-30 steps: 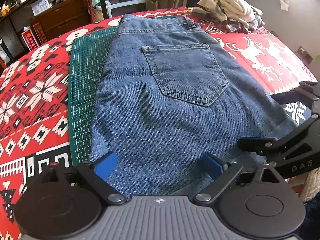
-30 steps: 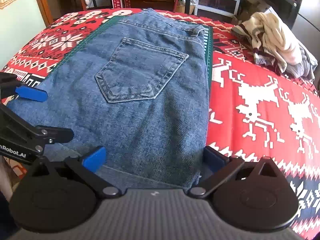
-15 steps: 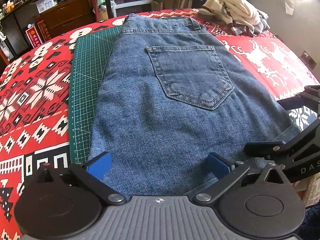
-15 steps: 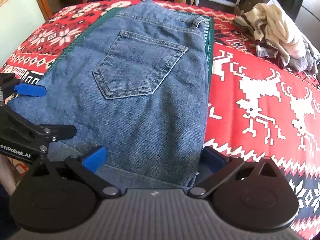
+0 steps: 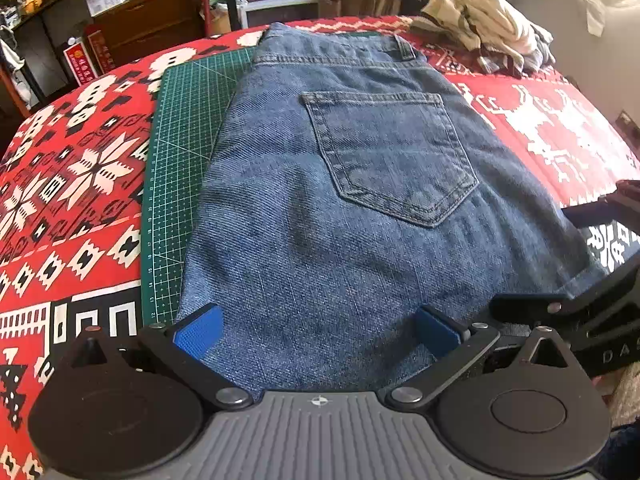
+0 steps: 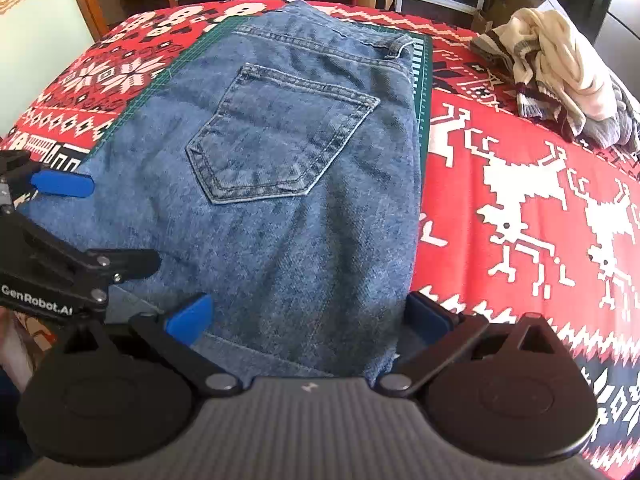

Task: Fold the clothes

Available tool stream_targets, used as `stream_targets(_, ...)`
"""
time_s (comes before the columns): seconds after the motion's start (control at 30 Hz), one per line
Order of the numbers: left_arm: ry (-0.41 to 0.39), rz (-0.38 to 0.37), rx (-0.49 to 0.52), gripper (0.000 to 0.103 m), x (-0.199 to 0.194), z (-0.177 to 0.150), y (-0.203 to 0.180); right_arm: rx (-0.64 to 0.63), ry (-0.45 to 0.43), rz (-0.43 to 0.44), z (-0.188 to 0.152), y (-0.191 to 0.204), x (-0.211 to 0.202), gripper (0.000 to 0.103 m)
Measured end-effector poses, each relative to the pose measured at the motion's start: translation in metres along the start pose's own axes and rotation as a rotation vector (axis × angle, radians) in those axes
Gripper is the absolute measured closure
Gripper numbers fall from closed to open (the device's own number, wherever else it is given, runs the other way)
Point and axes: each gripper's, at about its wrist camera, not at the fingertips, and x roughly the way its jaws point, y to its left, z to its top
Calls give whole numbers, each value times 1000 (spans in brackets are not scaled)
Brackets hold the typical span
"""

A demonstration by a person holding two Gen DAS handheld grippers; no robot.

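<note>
On the far left the red patterned cover [image 5: 72,184] spreads over the table, with the green cutting mat [image 5: 180,168] lying on it. The folded jeans [image 5: 340,220] lie flat on the mat, back pocket [image 5: 388,160] up and waistband at the far end; their right edge runs past the mat onto the cover. Compared with a second ago the jeans fill more of both views, and the pocket sits lower and more central, so both cameras have edged forward toward the cloth; the denim itself has not shifted or been lifted.

The left gripper [image 5: 316,330] sits at the near edge of the jeans with its blue pads spread wide, the denim lying between them, nothing pinched. Its spread looks the same as in the earlier frames. In the right wrist view it shows at the left edge, one blue pad over the left side of the jeans.

The right gripper [image 6: 308,320] is just beside it at the near right corner of the jeans, jaws likewise apart and unchanged, straddling the hem, its right pad at the denim's right edge.

Far right, a pile of cream and grey clothes [image 6: 560,80] rests on the cover, well apart from the jeans.
</note>
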Motion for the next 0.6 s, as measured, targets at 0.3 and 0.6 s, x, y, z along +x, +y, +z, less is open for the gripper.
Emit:
stream_targets(0.3,30,9,-21,2,0,6,0,45,1,-23,-1,-1,-1,0)
stream_targets(0.6,-11,2,-129,14,-38,24,12,133,-148,-23,5,-11,-47,1)
